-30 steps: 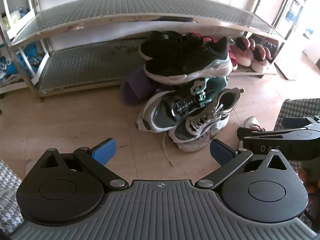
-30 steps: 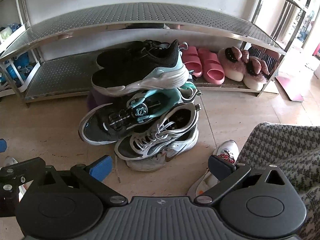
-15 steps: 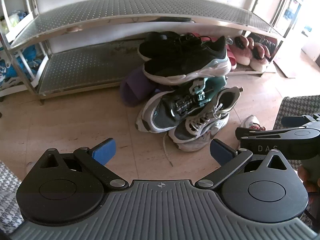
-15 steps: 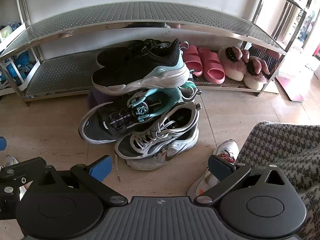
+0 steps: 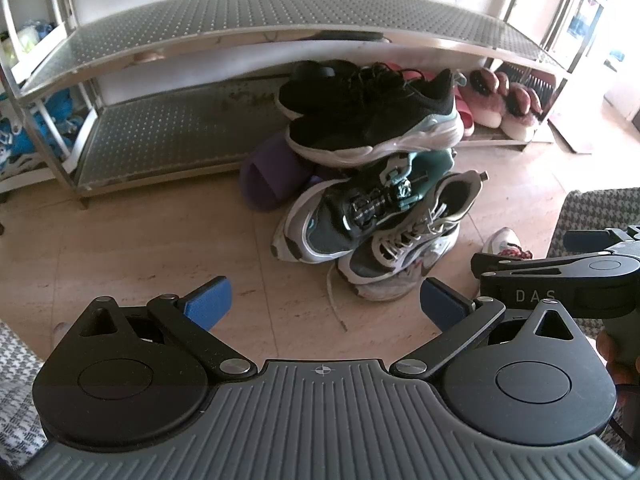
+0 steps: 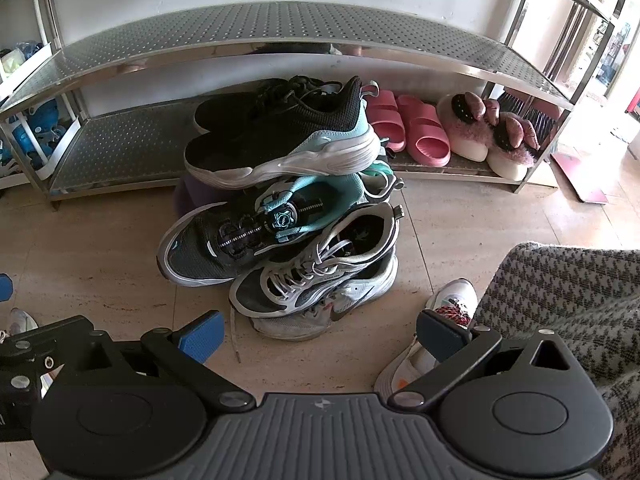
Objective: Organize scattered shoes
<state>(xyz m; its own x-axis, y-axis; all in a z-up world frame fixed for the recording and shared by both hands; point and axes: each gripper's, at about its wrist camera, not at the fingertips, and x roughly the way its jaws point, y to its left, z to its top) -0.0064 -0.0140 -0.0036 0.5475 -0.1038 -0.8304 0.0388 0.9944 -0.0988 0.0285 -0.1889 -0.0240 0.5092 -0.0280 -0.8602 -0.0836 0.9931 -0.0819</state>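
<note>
You face the shoe rack [image 6: 304, 36], and the pile of sneakers [image 6: 288, 216] sits on the floor [image 6: 100, 248] just before its lower shelf [image 6: 128, 140], stacked several high. On that shelf, right of the pile, a pair of slides [image 6: 408, 128] stands beside a pair of slippers [image 6: 484, 132] further right. A slide sandal [image 5: 268, 176] lies against the pile's left side, between it and the rack.

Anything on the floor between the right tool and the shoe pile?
Only a loose white lace trailing from the shoe pile; otherwise bare floor ahead of the right tool, in the right wrist view.
</note>
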